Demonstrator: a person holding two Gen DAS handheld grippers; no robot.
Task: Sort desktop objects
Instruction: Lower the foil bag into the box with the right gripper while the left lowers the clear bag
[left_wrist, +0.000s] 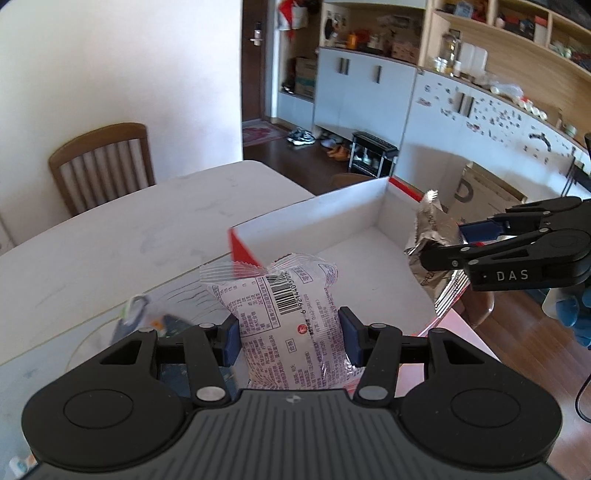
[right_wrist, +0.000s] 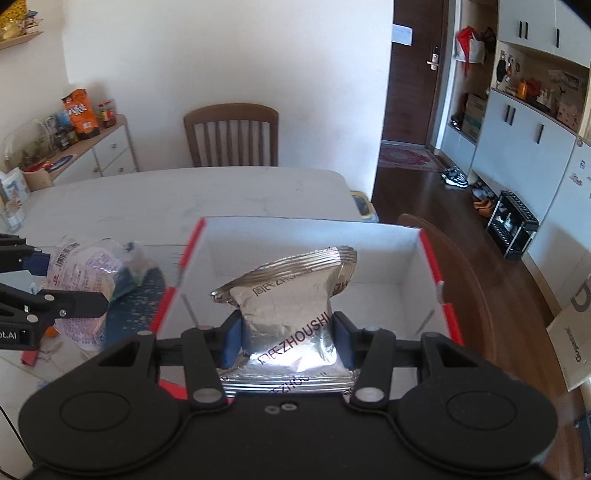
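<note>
My left gripper (left_wrist: 290, 338) is shut on a clear snack packet with purple print and a barcode (left_wrist: 291, 317), held above the near left corner of a red box with a white inside (left_wrist: 362, 236). My right gripper (right_wrist: 288, 343) is shut on a silver foil packet (right_wrist: 291, 310) and holds it over the same box (right_wrist: 406, 258). The right gripper and foil packet (left_wrist: 428, 236) show at the right of the left wrist view. The left gripper with the purple packet (right_wrist: 79, 275) shows at the left of the right wrist view.
The box stands on a white marble table (left_wrist: 122, 229). A dark blue mat with other small packets (right_wrist: 136, 295) lies left of the box. Wooden chairs (right_wrist: 231, 134) stand at the far side and at the right side (right_wrist: 454, 258). A cardboard box (right_wrist: 572, 332) stands on the floor.
</note>
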